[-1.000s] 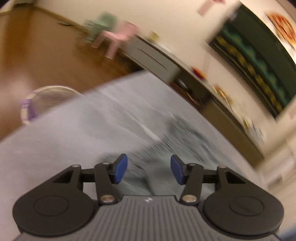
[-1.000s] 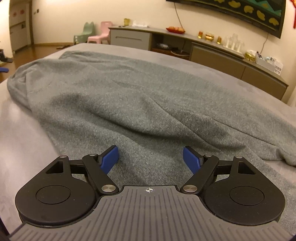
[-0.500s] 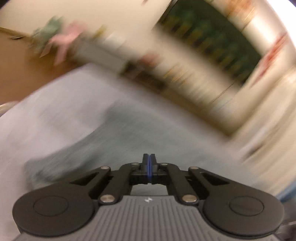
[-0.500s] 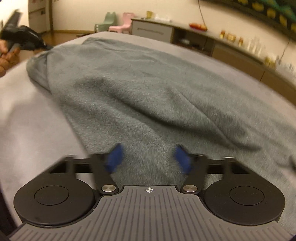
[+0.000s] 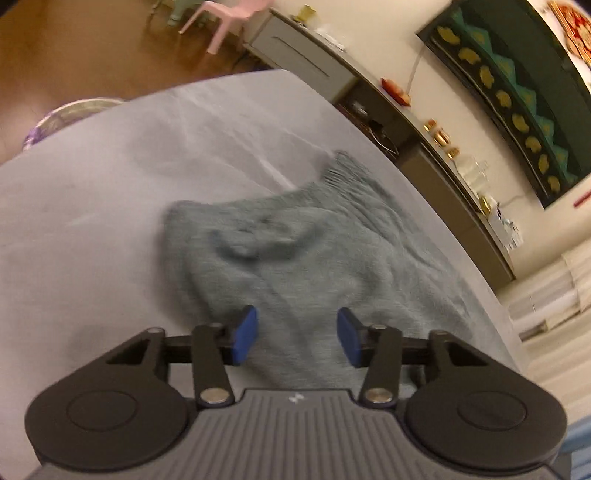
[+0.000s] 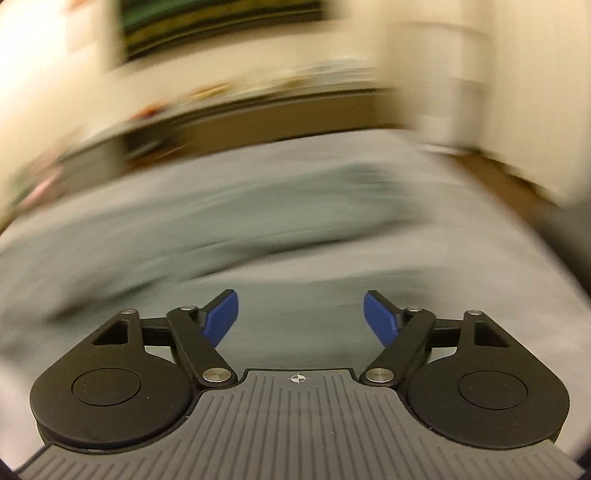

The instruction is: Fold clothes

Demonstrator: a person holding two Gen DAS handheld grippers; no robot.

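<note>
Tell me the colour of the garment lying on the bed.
Grey-green, plain knit garment; clearest in the left wrist view.

Pink chair (image 5: 236, 14), sideboard (image 5: 369, 96), basket (image 5: 70, 114)

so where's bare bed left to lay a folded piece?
Free: grey sheet left of the grey garment, out to the near-left edge by the basket. Also a strip beyond the ribbed hem. Crowded: centre-right, under the garment.

Grey bed (image 5: 110, 192) — rumpled grey-green garment (image 5: 295, 258) atop
</note>
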